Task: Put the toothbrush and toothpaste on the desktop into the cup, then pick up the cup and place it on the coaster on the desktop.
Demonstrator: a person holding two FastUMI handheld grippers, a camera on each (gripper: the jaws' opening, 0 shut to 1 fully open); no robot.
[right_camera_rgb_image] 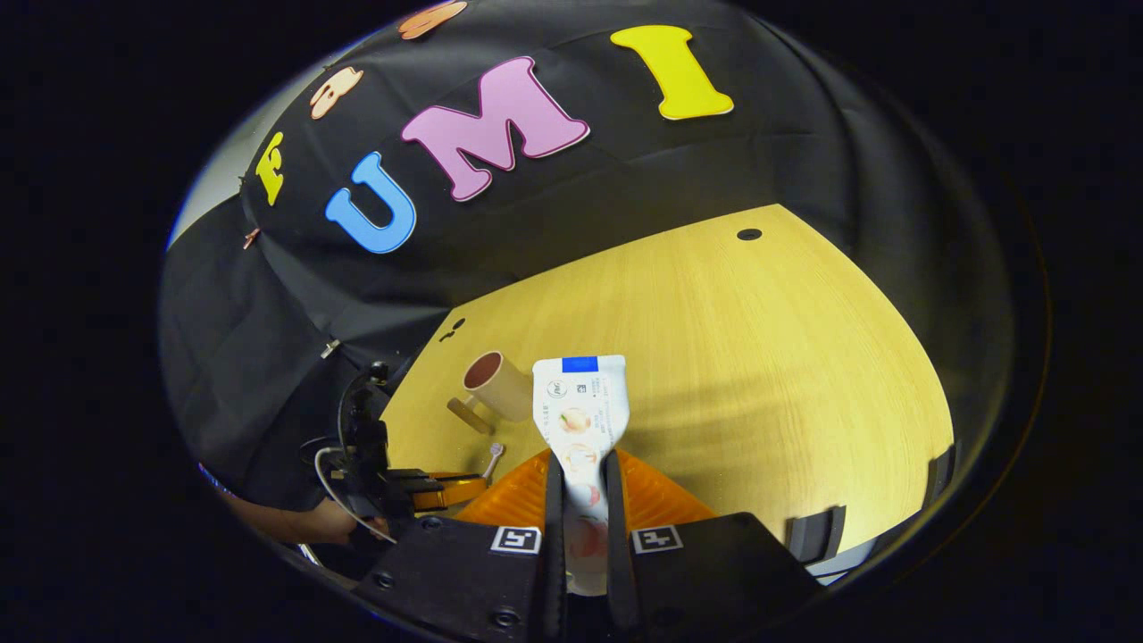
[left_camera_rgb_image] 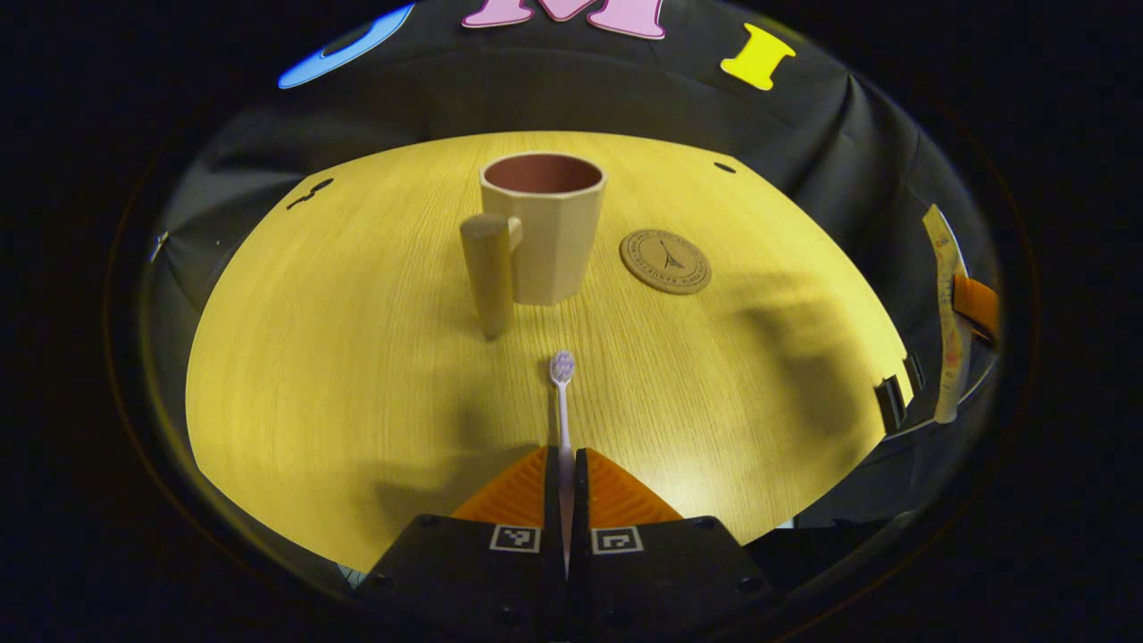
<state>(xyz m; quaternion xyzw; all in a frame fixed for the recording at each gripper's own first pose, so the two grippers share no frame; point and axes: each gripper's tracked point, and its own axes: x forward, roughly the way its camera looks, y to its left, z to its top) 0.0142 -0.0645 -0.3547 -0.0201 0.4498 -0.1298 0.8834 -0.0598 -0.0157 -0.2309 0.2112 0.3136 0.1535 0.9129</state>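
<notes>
With your left gripper (left_camera_rgb_image: 566, 464) clamping the slim white toothbrush (left_camera_rgb_image: 563, 402) and your right gripper (right_camera_rgb_image: 580, 473) clamping the flat white toothpaste tube (right_camera_rgb_image: 580, 411), a careless approach could topple the beige faceted cup (left_camera_rgb_image: 545, 232) at twelve o'clock.

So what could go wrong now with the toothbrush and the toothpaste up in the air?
The left gripper pinches the thin toothbrush only at its handle end, so it might swing or slip. The cup is narrow; a poke at its rim could tip it. The toothpaste sticks far out of the right gripper and may sag.
</notes>
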